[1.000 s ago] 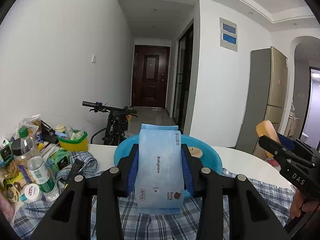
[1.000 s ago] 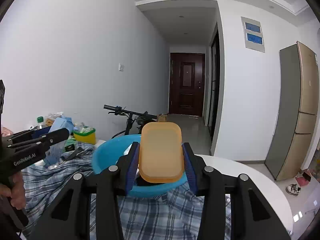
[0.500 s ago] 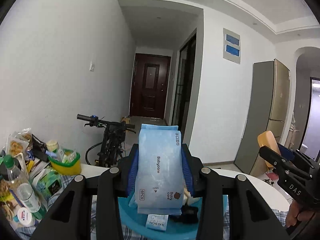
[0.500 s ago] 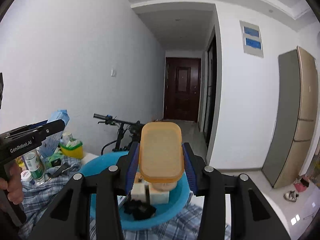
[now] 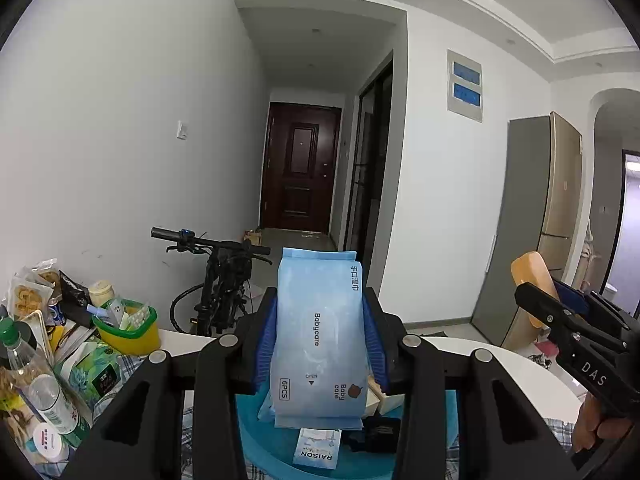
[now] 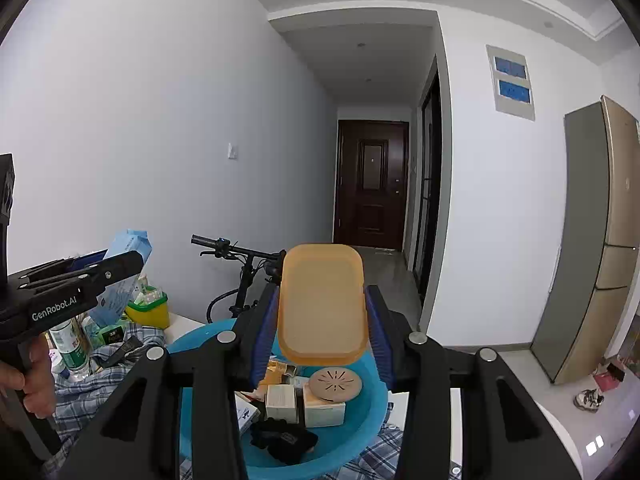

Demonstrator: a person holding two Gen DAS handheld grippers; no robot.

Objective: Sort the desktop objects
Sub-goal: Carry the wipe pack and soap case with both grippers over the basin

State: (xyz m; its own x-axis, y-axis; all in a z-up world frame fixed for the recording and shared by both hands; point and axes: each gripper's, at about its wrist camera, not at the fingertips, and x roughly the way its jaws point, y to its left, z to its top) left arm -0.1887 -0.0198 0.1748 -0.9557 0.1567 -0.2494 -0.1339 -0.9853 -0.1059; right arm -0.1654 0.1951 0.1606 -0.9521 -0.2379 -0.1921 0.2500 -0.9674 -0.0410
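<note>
My left gripper (image 5: 319, 344) is shut on a light blue Babycare wipes pack (image 5: 318, 336), held upright above the blue basin (image 5: 272, 444). My right gripper (image 6: 322, 320) is shut on an orange plastic lid (image 6: 322, 304), also upright over the blue basin (image 6: 360, 436). Inside the basin lie small white boxes (image 6: 282, 400), a round beige vented disc (image 6: 335, 382), a black item (image 6: 284, 438) and a RAISON packet (image 5: 316, 448). The right gripper with the lid (image 5: 532, 280) shows at the right of the left wrist view; the left gripper and pack (image 6: 124, 276) show at the left of the right wrist view.
The basin stands on a checked cloth (image 6: 80, 392) over a white round table (image 5: 520, 368). At the left are a yellow-green tub (image 5: 128, 328), water bottles (image 5: 44, 396), snack bags (image 5: 28, 292) and a green box (image 5: 96, 368). A bicycle (image 5: 224, 276) leans behind the table.
Both grippers have moved forward and up with their objects. The basin has slid lower in both views, and its contents have come into sight beneath the fingers.
</note>
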